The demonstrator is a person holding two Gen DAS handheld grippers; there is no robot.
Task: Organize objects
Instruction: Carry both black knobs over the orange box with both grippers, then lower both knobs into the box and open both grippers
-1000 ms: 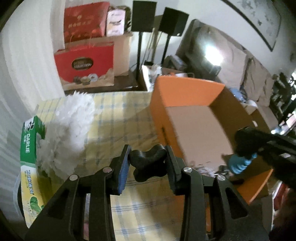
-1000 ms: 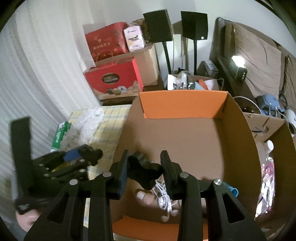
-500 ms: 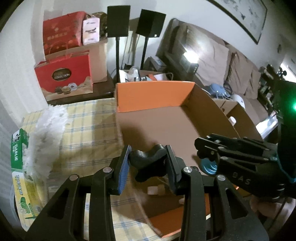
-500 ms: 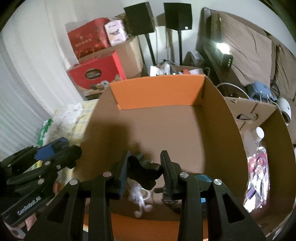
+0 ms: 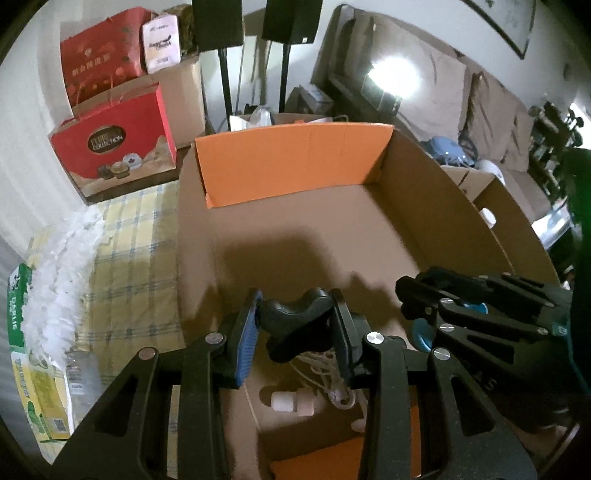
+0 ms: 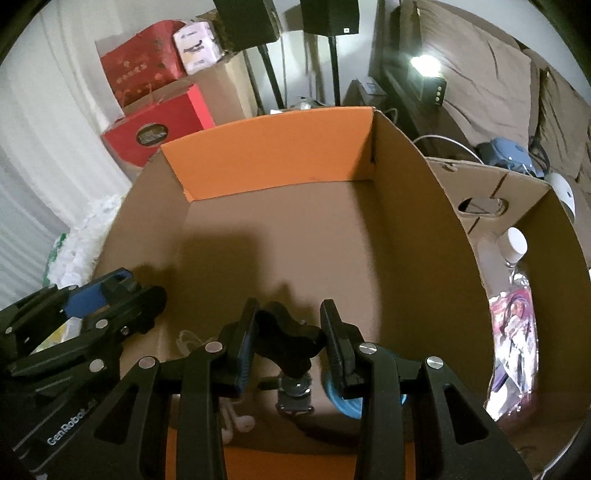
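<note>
Closest to my left camera, the left claw pinches a black knobby object between its two pads, hanging over the near end of an open cardboard box. My right camera shows the right claw pinching a second black knobby piece the same way, over the same box. Each claw shows in the other's view: the right one at the right edge of the left view, the left one at the lower left of the right view.

Under the claws, on the box floor, lie white earbuds with a tangled white cable, a blue round disc and a small dark metal part that I cannot identify. The rest of the brown floor beyond them is bare. The far wall of the box is an orange flap.

Left of the box, a yellow checked cloth covers the table; on it lie a fluffy white duster and a green and white carton.

Right of the box stands another cardboard box with a white-capped bottle inside.

Farther back are red gift bags, two black speakers on stands and a sofa with a bright lamp.
</note>
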